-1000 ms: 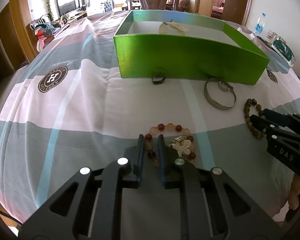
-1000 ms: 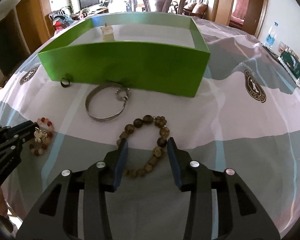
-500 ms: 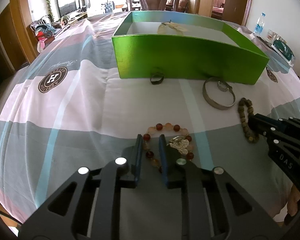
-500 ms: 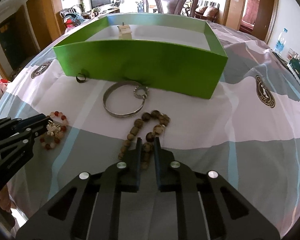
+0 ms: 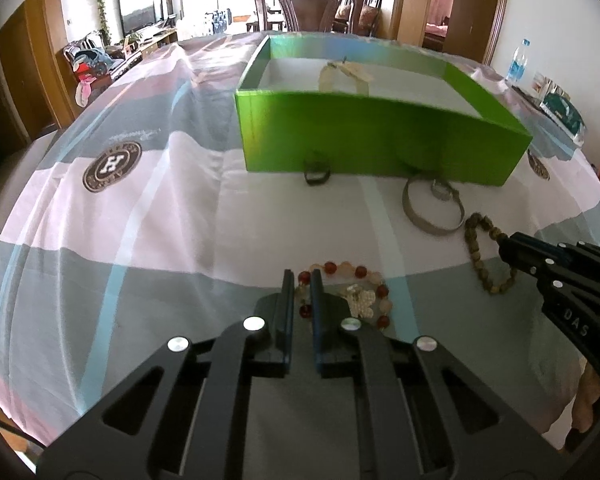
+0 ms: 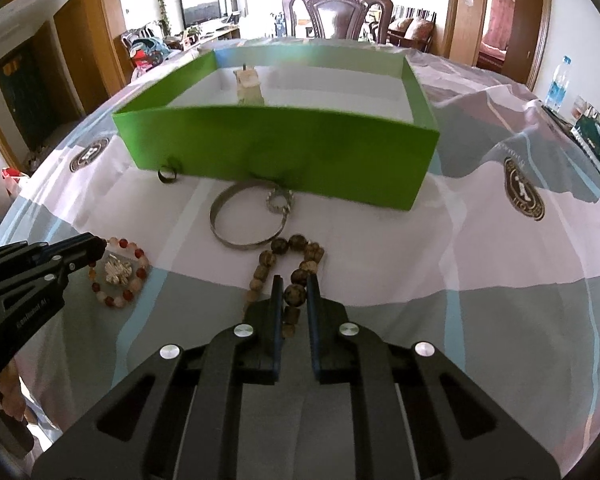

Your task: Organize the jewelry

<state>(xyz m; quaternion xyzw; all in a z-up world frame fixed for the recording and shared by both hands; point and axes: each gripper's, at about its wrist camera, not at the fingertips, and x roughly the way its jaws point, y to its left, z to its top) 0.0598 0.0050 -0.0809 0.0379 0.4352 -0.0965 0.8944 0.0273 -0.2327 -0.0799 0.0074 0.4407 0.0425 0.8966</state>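
The left gripper [image 5: 301, 276] is pinched tight on the red bead bracelet [image 5: 352, 270], the right gripper [image 6: 294, 280] clamped on the brown bead bracelet [image 6: 296, 256], both on the tablecloth [image 5: 140, 240]. Just beyond lies a metal bangle [image 6: 246, 220], then the green box [image 6: 284, 144].

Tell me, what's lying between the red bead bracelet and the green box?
Only bare tablecloth lies between the red bead bracelet and the green box, as the left wrist view shows.
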